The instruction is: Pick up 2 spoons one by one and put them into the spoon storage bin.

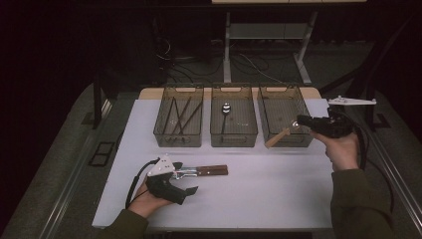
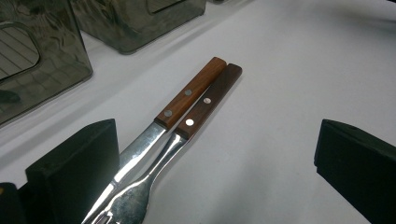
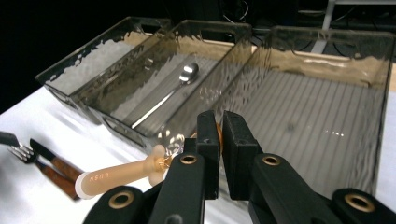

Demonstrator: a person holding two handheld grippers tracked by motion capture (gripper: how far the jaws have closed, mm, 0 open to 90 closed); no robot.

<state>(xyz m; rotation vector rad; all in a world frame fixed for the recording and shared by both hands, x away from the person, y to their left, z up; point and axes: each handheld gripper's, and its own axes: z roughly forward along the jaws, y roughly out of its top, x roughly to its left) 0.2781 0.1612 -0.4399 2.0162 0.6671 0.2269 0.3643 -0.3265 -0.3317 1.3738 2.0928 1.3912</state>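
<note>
Right gripper (image 3: 220,135), pinching a pale-handled utensil (image 3: 119,176), hovers at the rightmost smoky plastic bin (image 3: 327,107), needing lowering and release.

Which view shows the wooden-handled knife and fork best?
The left gripper view: the knife and fork lie side by side between its open jaws, rivets visible. The high view shows them small beside the left gripper; the right gripper view catches them at its edge.

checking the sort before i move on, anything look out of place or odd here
Nothing looks spilled or damaged. The knife and fork lie side by side on the table, outside the bins. The right gripper holds a pale-handled utensil over the right bin.
</note>
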